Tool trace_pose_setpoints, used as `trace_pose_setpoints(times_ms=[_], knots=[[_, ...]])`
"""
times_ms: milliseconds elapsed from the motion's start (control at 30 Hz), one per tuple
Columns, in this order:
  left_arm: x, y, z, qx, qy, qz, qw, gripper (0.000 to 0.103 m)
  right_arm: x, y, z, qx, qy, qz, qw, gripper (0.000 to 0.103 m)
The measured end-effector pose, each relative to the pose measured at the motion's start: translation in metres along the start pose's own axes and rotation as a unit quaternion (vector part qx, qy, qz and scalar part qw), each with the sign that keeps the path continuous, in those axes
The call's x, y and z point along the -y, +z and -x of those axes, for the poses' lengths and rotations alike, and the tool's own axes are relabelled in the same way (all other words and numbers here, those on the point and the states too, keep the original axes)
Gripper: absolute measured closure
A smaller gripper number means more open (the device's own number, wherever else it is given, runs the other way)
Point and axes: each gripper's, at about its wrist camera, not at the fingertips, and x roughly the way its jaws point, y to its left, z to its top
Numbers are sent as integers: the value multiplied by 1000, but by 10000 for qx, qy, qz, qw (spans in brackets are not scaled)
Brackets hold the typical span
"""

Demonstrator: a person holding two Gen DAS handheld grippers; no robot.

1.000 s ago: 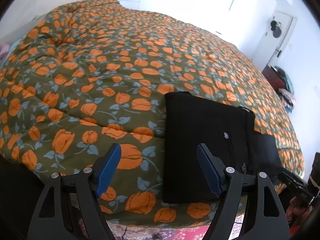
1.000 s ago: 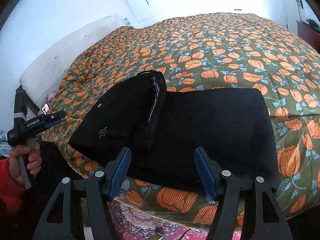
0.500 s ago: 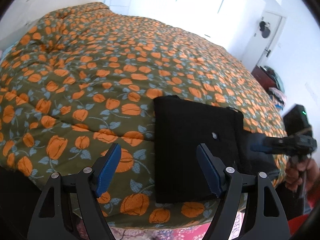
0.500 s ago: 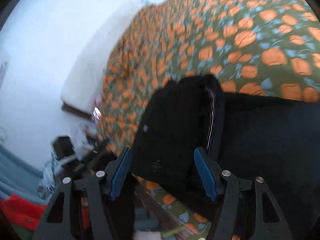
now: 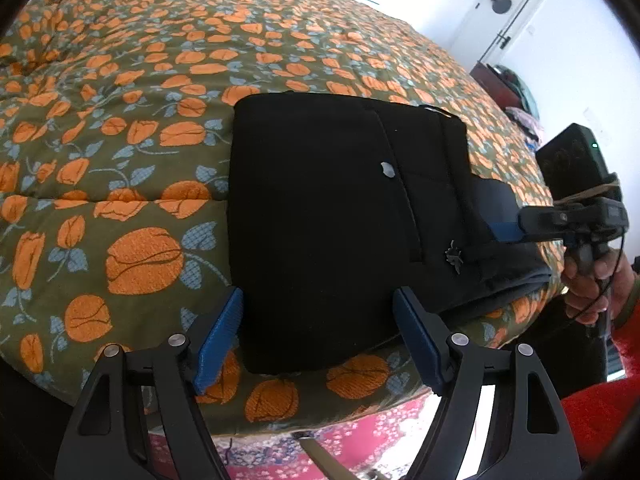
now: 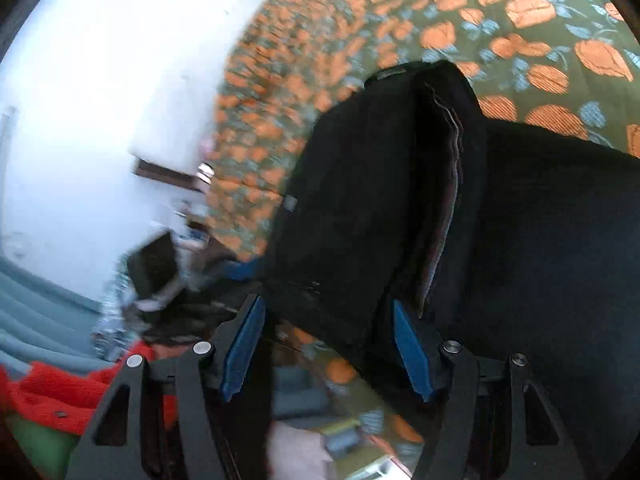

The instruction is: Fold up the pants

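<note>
Black folded pants point(image 5: 320, 200) lie on the orange-flowered bedspread point(image 5: 120, 120) near the bed's front edge. My left gripper point(image 5: 318, 334) is open just above their near edge, one blue finger on each side of the fabric's lower left part. In the right wrist view the pants point(image 6: 540, 240) show a thick folded waist end with layered edges. My right gripper point(image 6: 326, 346) is open, and that end's hanging corner sits between its fingers without being pinched. In the left wrist view, one blue finger point(image 5: 505, 231) of the right gripper rests at the pants' right edge.
A hand point(image 5: 592, 280) in a red sleeve point(image 5: 600, 408) holds the right gripper at the bed's right corner. A patterned rug point(image 5: 360, 444) lies below the bed edge. A white door point(image 5: 508, 12) and a dark cabinet point(image 5: 496, 84) stand at the back right.
My left gripper has come down and closer to the pants' near edge. The right gripper has swung round to the waist end, and its view is now blurred.
</note>
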Motion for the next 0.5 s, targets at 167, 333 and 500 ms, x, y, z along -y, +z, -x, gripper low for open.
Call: trace_pose_setpoints(times_ms=[167, 333, 500], knots=[[3, -1, -1, -34, 60, -65, 10000, 25, 6, 0, -20, -199, -550, -63, 9983, 37], [-1, 0, 2, 60, 107, 6, 9999, 25, -23, 0, -46, -336, -1548, 750, 9845, 53], [-15, 5, 42, 994, 237, 348, 9942, 28, -45, 3, -31, -188, -1826, 1051, 9774, 75]])
